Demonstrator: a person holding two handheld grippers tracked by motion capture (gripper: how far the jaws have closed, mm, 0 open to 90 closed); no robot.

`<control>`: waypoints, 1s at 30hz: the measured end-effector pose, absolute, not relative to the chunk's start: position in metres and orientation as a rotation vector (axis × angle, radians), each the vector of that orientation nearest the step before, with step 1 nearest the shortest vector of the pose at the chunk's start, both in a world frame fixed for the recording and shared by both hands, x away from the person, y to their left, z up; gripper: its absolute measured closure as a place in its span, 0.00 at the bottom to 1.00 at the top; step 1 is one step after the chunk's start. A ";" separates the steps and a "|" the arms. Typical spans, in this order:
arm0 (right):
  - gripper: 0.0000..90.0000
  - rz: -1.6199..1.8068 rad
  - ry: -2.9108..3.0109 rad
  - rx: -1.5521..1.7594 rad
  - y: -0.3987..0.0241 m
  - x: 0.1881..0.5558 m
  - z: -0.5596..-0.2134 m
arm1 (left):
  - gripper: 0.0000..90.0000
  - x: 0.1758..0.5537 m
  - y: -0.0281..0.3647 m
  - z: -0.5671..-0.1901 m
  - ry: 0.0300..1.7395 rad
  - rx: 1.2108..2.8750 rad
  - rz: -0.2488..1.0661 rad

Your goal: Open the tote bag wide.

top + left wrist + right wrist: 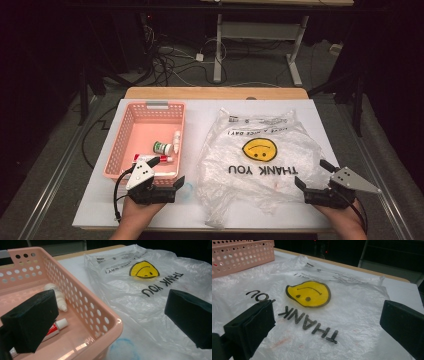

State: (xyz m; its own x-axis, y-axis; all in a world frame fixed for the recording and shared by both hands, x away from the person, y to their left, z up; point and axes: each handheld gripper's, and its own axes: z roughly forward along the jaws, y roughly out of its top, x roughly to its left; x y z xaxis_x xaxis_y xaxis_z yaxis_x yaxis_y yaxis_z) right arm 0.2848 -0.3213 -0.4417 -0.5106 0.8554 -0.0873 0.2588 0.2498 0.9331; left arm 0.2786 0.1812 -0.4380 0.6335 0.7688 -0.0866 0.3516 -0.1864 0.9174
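Observation:
A pink perforated basket stands on the left of the white table. Inside it lie a green-capped bottle, a small white bottle and a red-and-white tube. To its right a crumpled clear plastic bag lies flat, printed with a yellow smiley and "THANK YOU". My left gripper hovers open over the basket's near right corner. One jaw is above the tube, the other above the bag. My right gripper stands open over the bag's near right part, with nothing between its jaws.
A faint blue ring marks the table between the basket and the bag. Bare white table lies behind the bag and along the front edge. Beyond the table's far wooden edge are floor cables and desk legs.

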 end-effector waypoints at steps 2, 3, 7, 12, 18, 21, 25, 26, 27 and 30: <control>0.00 1.262 1.917 1.013 -0.321 0.284 -0.442 | 0.00 0.277 0.179 -0.438 0.901 1.798 0.490; 0.00 1.267 1.912 1.016 -0.320 0.284 -0.442 | 0.00 0.276 0.178 -0.438 0.899 1.802 0.489; 0.00 1.289 1.909 1.012 -0.319 0.285 -0.440 | 0.00 0.276 0.175 -0.436 0.890 1.808 0.495; 0.00 1.296 1.914 1.016 -0.319 0.288 -0.441 | 0.00 0.276 0.179 -0.436 0.906 1.794 0.479; 0.00 1.297 1.914 1.016 -0.320 0.287 -0.440 | 0.00 0.276 0.182 -0.436 0.926 1.784 0.485; 0.00 1.296 1.912 1.024 -0.323 0.286 -0.438 | 0.00 0.276 0.184 -0.436 0.931 1.784 0.488; 0.00 1.277 1.900 1.050 -0.330 0.287 -0.437 | 0.00 0.277 0.185 -0.435 0.934 1.790 0.492; 0.00 1.264 1.894 1.068 -0.337 0.287 -0.436 | 0.00 0.277 0.185 -0.435 0.935 1.791 0.495; 0.00 1.254 1.888 1.079 -0.340 0.287 -0.436 | 0.00 0.277 0.185 -0.435 0.936 1.793 0.494; 0.01 1.226 1.884 1.100 -0.347 0.288 -0.437 | 0.00 0.277 0.186 -0.435 0.938 1.795 0.490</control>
State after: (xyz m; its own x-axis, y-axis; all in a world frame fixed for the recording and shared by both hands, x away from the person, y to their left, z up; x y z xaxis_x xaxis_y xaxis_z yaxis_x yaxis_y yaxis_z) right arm 0.2876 -0.3466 -0.4367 -0.4545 0.8887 -0.0605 0.3046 0.2188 0.9270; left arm 0.2774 0.1856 -0.4350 0.6155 0.7829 -0.0900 0.3731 -0.1889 0.9083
